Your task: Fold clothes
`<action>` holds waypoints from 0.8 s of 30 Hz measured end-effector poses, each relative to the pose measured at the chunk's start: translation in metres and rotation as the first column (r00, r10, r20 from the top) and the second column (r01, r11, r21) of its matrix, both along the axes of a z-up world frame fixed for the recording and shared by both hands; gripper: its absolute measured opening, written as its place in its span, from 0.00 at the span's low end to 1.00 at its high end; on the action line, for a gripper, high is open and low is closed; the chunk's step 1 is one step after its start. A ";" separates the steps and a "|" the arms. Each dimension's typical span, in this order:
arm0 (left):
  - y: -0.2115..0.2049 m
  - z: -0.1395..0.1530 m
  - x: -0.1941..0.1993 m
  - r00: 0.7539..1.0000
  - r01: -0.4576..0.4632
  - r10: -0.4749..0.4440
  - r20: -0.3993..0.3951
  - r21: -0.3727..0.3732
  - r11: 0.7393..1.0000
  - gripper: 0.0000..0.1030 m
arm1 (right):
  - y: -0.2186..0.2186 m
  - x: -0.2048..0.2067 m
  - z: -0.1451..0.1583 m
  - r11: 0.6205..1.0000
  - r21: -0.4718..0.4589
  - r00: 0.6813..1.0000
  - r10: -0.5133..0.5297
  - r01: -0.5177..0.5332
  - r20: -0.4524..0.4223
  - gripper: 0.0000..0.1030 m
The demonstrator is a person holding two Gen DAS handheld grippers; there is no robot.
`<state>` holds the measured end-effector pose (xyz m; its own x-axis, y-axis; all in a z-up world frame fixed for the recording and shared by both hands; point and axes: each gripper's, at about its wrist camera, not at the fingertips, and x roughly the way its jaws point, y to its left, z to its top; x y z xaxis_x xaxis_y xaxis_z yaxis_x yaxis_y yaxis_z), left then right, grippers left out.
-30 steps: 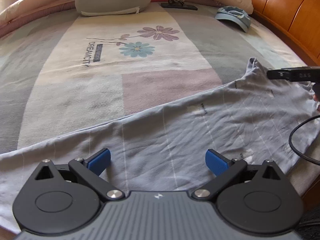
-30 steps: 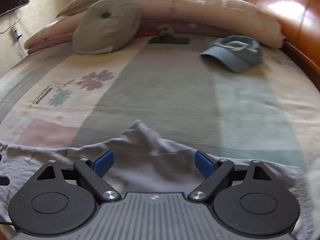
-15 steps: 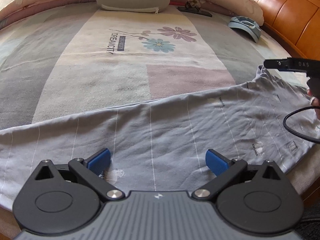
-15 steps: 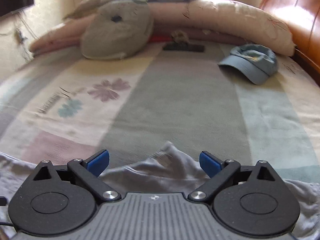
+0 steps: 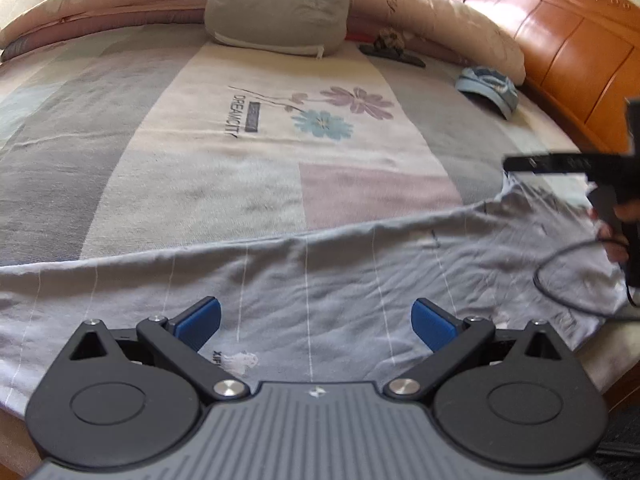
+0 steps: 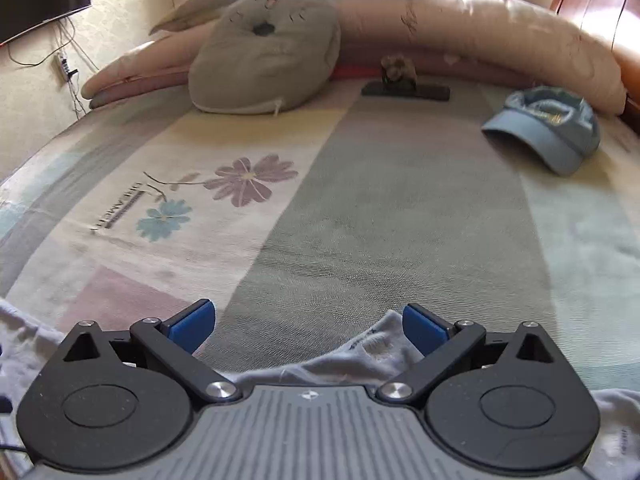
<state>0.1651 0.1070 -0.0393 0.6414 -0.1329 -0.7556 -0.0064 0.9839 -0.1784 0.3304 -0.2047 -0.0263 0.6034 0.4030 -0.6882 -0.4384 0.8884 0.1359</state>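
A light grey garment (image 5: pixel 320 280) with thin white stripes lies spread across the near edge of the bed. My left gripper (image 5: pixel 316 316) hovers over its middle, open, with only flat cloth below the blue pads. In the left wrist view the right gripper's black body (image 5: pixel 560 164) shows at the right edge, a hand on its handle, above the garment's right end. In the right wrist view my right gripper (image 6: pixel 308 320) has its jaws opening. A raised corner of the garment (image 6: pixel 372 348) lies just inside the right pad (image 6: pixel 424 328), and nothing is pinched.
Far across the bedspread (image 5: pixel 200 140) a grey cushion (image 5: pixel 276 4) leans on a rolled quilt, beside a dark flat item with a small figure (image 5: pixel 392 52). A blue cap (image 6: pixel 548 128) lies at the right. A wooden headboard (image 5: pixel 560 40) bounds the right side. A black cable (image 5: pixel 560 292) loops over the garment.
Both grippers have drawn back toward the near edge of the bed. The right gripper's pads have spread wider, and the garment corner now sits lower between them. The left view has rolled level.
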 end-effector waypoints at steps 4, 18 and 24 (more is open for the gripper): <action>0.012 -0.006 0.006 0.999 -0.031 0.031 -0.016 -0.021 0.999 0.98 | 0.002 -0.022 -0.001 0.999 -0.022 0.998 0.048 -0.049 -0.032 1.00; 0.000 -0.003 0.030 0.999 0.051 -0.049 0.023 -0.068 0.996 0.98 | 0.018 -0.036 -0.012 0.988 -0.133 0.997 0.075 -0.079 -0.035 1.00; -0.026 -0.020 0.053 0.994 0.110 -0.110 0.006 -0.088 0.990 0.98 | 0.001 -0.053 -0.020 0.984 -0.176 0.998 0.027 -0.038 -0.064 1.00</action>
